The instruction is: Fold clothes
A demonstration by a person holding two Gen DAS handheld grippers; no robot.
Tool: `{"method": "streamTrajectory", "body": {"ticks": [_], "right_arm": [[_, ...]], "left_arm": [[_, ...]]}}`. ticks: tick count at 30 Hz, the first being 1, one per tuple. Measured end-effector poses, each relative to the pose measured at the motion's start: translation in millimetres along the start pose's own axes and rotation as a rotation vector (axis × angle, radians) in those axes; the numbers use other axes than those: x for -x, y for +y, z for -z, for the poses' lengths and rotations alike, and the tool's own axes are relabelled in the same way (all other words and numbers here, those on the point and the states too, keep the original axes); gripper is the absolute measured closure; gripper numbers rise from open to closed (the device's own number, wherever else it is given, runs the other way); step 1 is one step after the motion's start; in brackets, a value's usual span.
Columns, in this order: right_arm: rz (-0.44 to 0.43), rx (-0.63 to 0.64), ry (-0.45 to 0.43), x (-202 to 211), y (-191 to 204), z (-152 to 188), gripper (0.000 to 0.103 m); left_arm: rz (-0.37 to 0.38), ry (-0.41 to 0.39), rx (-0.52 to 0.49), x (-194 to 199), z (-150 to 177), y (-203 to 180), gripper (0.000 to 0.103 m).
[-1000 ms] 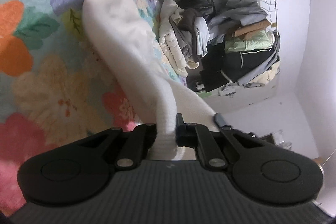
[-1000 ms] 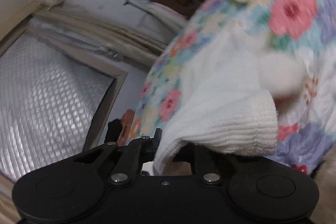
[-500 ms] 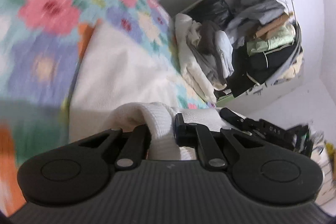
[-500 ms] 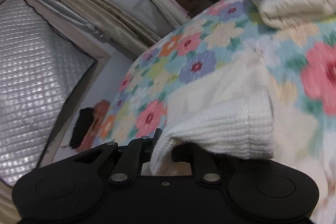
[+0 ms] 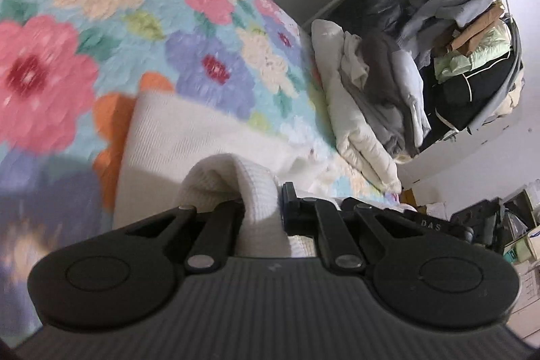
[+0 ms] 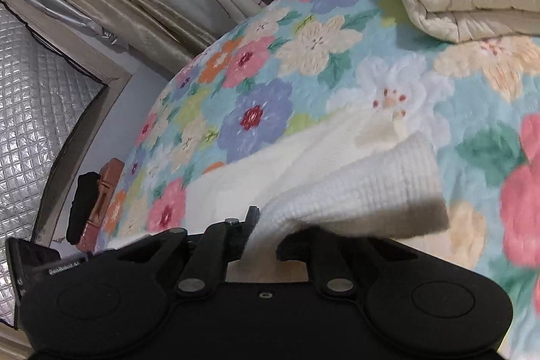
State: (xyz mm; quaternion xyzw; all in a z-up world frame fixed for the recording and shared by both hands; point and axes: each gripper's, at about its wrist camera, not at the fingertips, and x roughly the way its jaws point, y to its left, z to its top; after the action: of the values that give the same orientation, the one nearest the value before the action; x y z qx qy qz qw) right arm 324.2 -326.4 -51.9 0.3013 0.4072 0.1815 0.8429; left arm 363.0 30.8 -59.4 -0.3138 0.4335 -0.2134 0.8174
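A white knit garment (image 5: 189, 137) lies on a floral bedspread (image 5: 84, 22). Its ribbed edge bunches up between the fingers of my left gripper (image 5: 261, 208), which is shut on it. In the right wrist view the same white knit garment (image 6: 337, 177) lies across the floral bedspread (image 6: 303, 63), and my right gripper (image 6: 266, 231) is shut on another ribbed edge, which folds over the right finger and hides its tip. Both grippers sit low over the bed.
A stack of folded clothes (image 5: 368, 97) lies at the bed's far side, with a cream quilted piece (image 6: 472, 2) at its base. A laden clothes rack (image 5: 472, 22) stands by the wall. Curtains (image 6: 111, 5) and a window (image 6: 30, 110) are beyond the bed's edge.
Both grippers have swung down and forward with the garment edges. The white knit, stretched up in a long strip a second ago, now lies flatter on the bedspread.
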Motion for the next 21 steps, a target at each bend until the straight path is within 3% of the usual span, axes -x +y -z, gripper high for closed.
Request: {"method": "streamTrajectory", "body": {"ticks": [2,5,8,14,18,21], "right_arm": [[-0.005,0.038,-0.031,-3,2,-11,0.088],[-0.013,0.104,-0.010,-6,7,-23,0.076],[-0.001,0.155,-0.057,13,0,-26,0.039],[0.034,0.163,-0.105,66,-32,-17,0.038],[0.038,0.199,-0.101,85,-40,-4,0.038],[-0.007,0.219,-0.019,72,-35,-1,0.035]], "left_arm": [[-0.023,0.008,0.024,-11,-8,5,0.096],[-0.058,0.021,0.061,-27,-19,12,0.096],[-0.102,0.032,0.092,-42,-21,27,0.096],[0.065,-0.003,0.366,-31,-18,79,0.095],[0.028,0.003,0.282,-23,-27,74,0.096],[0.015,0.003,0.231,-23,-26,65,0.096]]}}
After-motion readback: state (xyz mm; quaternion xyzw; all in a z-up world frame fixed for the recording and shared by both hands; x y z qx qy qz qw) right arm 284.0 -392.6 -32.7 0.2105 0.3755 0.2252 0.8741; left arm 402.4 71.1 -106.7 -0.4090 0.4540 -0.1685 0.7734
